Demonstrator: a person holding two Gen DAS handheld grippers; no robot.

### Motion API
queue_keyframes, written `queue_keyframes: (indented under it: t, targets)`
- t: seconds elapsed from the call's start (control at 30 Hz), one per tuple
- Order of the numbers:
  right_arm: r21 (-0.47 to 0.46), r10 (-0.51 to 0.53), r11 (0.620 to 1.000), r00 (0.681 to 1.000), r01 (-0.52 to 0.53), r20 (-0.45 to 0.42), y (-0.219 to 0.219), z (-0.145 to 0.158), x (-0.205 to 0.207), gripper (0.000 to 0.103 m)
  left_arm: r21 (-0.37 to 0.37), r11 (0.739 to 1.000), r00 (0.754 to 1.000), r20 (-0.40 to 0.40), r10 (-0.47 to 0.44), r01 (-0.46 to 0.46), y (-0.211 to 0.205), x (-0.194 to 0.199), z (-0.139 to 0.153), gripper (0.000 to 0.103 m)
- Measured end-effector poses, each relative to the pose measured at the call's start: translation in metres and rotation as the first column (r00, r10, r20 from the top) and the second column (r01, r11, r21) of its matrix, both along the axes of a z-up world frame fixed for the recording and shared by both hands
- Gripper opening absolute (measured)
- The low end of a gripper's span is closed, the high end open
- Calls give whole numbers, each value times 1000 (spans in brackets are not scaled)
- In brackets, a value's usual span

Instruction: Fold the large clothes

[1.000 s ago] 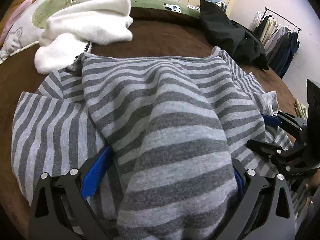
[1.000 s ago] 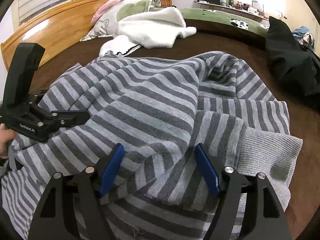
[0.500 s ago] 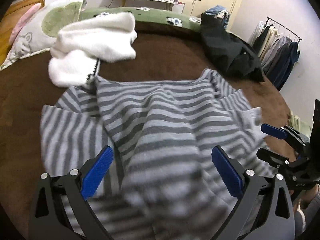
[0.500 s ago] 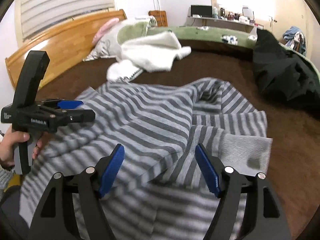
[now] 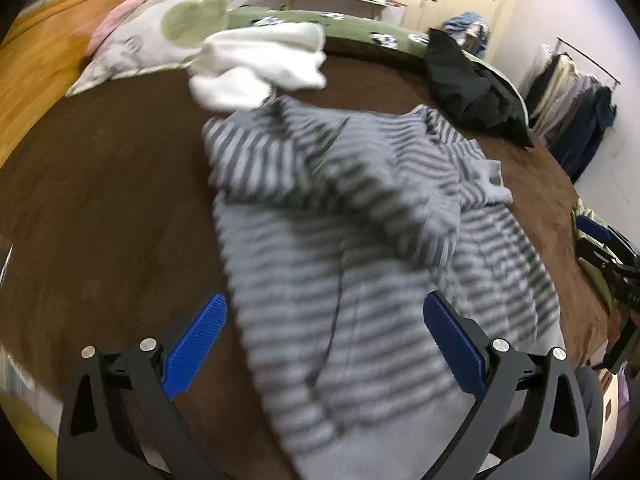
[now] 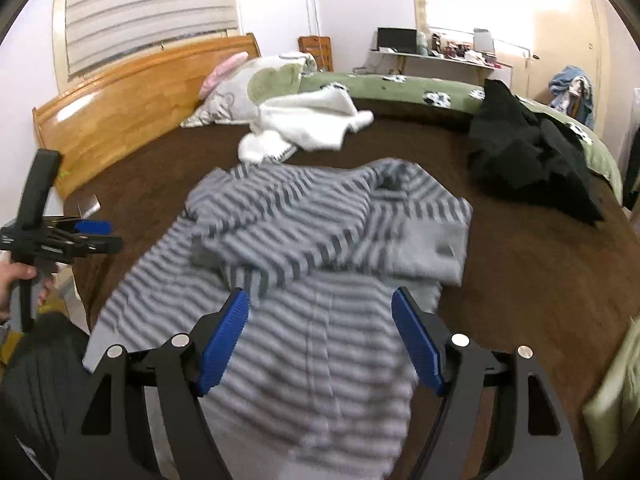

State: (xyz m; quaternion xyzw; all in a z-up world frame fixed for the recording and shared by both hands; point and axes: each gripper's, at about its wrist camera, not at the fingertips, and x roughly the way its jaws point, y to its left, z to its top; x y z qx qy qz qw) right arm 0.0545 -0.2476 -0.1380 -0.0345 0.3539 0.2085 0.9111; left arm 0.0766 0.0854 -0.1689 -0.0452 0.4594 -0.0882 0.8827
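A grey striped sweater [image 5: 360, 240] lies on the brown bed cover, both sleeves folded across its body; it also shows in the right wrist view [image 6: 312, 248]. My left gripper [image 5: 324, 340] is open and empty, above the sweater's near hem. My right gripper [image 6: 320, 332] is open and empty, above the lower body of the sweater. The left gripper also shows in the right wrist view [image 6: 96, 236], held off the bed's left edge. The right gripper's tips show in the left wrist view [image 5: 600, 236] at the right edge.
A white fluffy garment [image 6: 304, 124] lies beyond the sweater, pillows [image 6: 248, 88] and a wooden headboard [image 6: 120, 104] behind it. A black garment pile [image 6: 528, 152] sits at the right. A green duvet [image 6: 400, 88] edges the far side. A clothes rack [image 5: 576, 96] stands right.
Both grippers have let go of the sweater and pulled back and up. The sweater now lies on the bed with the sleeves folded in.
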Motion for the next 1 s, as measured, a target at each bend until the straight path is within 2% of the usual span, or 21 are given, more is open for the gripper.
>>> queue_keyframes:
  t: [0.07,0.13,0.33,0.47,0.6,0.7,0.83,1.0]
  targets:
    - [11,-21,1000,1000,21,-23,-9,-5,-13,74,-28,999,999,-28,33,-34,12,-20,-9,97]
    - [18,-44,999,998,44,-38,-15,-10,-24,74,-18,999,997,-61,48,-49,16,-30,-17,97]
    - [44,-99,994,992,103,-78,-33,-24,-45,74,-22,999,993,-108,43,-46,16,-50,-36,97]
    - [58,-122,990,986,130,-115,-39,-33,-55,74,-87,994,992,-111,52,-62,14,-60,-42,97]
    - [71,-135,987,980,147,-147,-46,-41,-64,74,-112,992,992,-121,47,-61,11,-68,-49,97]
    - [122,-147,978,971,172,-191,-54,-49,-68,74,-144,987,989,-140,55,-75,12,-73,-60,97]
    - [210,-145,956,954,204,-264,-60,-63,-68,74,-238,960,972,-216,97,-148,16,-80,-80,97]
    - [215,-148,951,937,222,-317,-57,-84,-66,74,-256,952,970,-215,110,-164,12,-86,-89,97]
